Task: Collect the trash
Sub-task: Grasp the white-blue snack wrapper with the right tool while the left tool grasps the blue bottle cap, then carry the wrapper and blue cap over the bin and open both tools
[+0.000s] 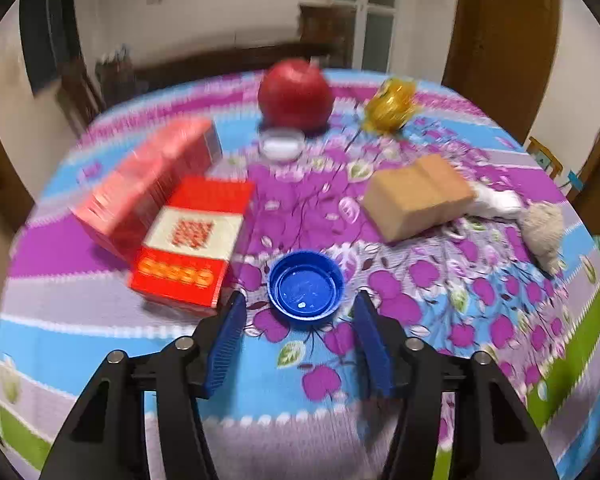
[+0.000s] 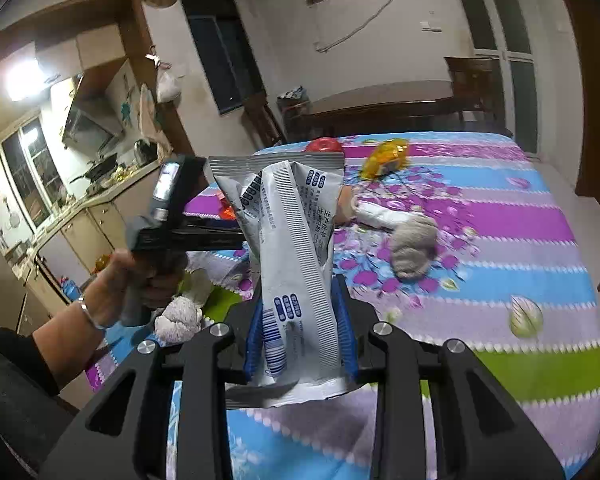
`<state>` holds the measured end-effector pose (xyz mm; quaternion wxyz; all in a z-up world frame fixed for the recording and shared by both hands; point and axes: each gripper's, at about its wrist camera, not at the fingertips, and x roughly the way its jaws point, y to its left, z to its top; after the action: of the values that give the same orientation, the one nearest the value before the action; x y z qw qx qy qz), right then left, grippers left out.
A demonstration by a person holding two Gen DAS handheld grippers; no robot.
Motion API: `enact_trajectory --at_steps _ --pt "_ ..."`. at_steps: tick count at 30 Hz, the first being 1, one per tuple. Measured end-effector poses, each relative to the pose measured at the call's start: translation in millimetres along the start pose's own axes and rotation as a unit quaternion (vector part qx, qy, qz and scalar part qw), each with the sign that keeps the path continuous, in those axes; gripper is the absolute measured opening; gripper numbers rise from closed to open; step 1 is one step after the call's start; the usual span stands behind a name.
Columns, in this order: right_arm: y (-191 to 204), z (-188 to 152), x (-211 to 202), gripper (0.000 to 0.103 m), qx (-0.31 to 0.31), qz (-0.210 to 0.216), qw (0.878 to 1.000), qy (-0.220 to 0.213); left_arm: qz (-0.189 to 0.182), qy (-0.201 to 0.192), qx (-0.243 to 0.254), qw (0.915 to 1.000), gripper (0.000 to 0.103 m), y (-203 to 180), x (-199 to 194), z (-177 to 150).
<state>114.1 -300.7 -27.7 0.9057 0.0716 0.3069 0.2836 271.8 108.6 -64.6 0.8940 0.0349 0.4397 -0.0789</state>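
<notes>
The left gripper [image 1: 300,312] is seen released, jaws spread wide, just above the table [image 1: 100,344], which is covered w/ a floral cloth in purple, blue and green. A blue cap [image 1: 306,290], lying open side up, is found just beyond the fingertips, roughly centred btwn them; no contact is made out. To the left of the cap a red box [image 1: 192,244] is noted lying flat, w/ a second red pack [image 1: 148,184] behind it, blurred. Farther back a small white lid [image 1: 282,144] is seen, and behind it an apple [image 1: 296,94]. A gold wrapper [image 1: 390,106] is recorded far right of the apple. A brown block [image 1: 418,194] lies right of centre, w/ a white item [image 1: 496,202] touching its right end and a grey knit ball [image 1: 544,228] just beside that. In the right wrist view the right gripper [image 2: 300,320] is found clenched on a silver wrapper [image 2: 292,248], held upright btwn the blue pads [image 2: 346,328] and raised above the near part of the table [image 2: 500,320]; print and a barcode are visible on it, text not legible. The left hand [image 2: 112,292], w/ a bracelet at the wrist, is seen at left on the handle of its gripper. The knit ball [image 2: 414,246], gold wrapper [image 2: 386,158] and apple [image 2: 322,146] are seen beyond, the apple partly hidden.
</notes>
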Motion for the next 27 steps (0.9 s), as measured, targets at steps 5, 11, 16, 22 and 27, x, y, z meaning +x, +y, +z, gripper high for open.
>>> enact_trajectory --at_steps 5,11,16,22,27 --pt "-6 -6 -4 0.030 0.011 -0.007 1.000 -0.006 0.006 -0.009 0.014 0.9998 0.041 -8 -1 3" --pt "-11 -9 -9 0.030 0.017 -0.017 1.000 -0.012 0.011 -0.038 0.013 0.9991 0.040 -20 -43 -10" --pt "-12 -4 -25 0.030 0.031 -0.030 0.999 -0.028 0.013 -0.104 0.027 0.9942 0.041 -52 -120 -11" --pt "-6 -5 -49 0.030 0.021 -0.046 0.997 -0.053 0.015 -0.139 0.045 0.9892 0.041 -106 -162 -20" --pt "-12 -13 -70 0.030 0.033 -0.069 0.995 -0.064 0.023 -0.137 0.073 0.9876 0.041 -155 -156 -37"
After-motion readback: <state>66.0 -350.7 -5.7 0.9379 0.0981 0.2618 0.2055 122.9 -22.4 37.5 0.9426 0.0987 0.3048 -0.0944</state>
